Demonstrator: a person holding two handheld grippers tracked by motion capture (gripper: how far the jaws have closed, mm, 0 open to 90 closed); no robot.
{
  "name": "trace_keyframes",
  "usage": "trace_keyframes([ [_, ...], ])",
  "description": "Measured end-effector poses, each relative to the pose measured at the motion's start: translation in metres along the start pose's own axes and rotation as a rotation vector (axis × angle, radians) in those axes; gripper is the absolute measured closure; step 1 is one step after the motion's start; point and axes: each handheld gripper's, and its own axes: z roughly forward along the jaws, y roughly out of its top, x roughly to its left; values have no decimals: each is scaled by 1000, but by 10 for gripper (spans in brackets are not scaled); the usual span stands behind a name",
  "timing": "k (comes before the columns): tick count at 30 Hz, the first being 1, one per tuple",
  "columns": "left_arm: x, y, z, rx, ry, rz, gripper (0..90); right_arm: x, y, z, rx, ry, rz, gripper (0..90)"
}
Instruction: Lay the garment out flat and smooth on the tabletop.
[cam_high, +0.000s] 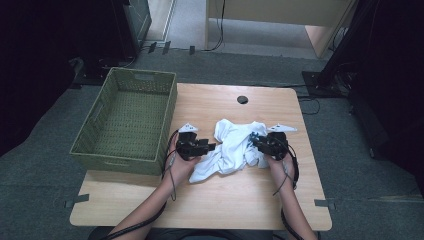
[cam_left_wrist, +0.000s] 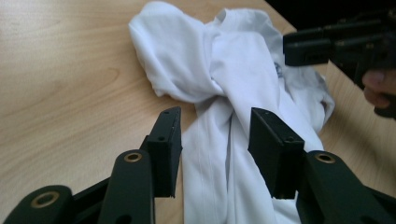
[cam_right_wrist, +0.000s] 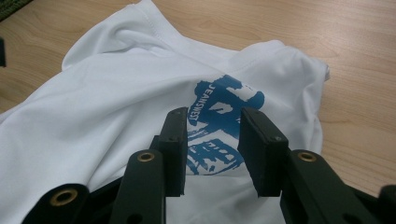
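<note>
Grey carpet floor (cam_high: 45, 175), dark surroundings

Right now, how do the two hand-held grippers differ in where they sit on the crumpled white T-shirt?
The left hand-held gripper straddles a twisted plain strip of the crumpled white T-shirt; the right hand-held gripper hovers over its blue printed logo. The left comes from the green woven basket side, the right from the opposite side. Both have open jaws, nothing pinched.

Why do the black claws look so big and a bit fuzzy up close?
In the left gripper view, the camera sits right behind the left gripper, so it looms soft-edged over the crumpled white cotton T-shirt; same for the right gripper; the high view looks dimmer and grainy.
</note>
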Motion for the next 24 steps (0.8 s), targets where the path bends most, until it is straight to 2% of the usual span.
trace_keyframes([
  [3, 6, 4, 7, 2, 11, 3, 533, 1, -2, 0, -3, -2, -4, 622],
  [5, 9, 7, 10, 3, 21, 21, 532, 2, -2, 0, -1, -2, 0, 610],
  [11, 15, 11, 19, 6, 14, 25, 527, 5, -3, 0, -8, -8, -16, 599],
  [16, 16, 14, 27, 5, 15, 27, 529, 8, -5, -2, -13, -1, -14, 591],
  [19, 16, 16, 32, 10, 46, 13, 546, 9, -7, -2, -6, 0, -26, 589],
  [24, 14, 19, 39, 10, 29, 25, 559, 10, -11, -4, -2, 0, -25, 584],
])
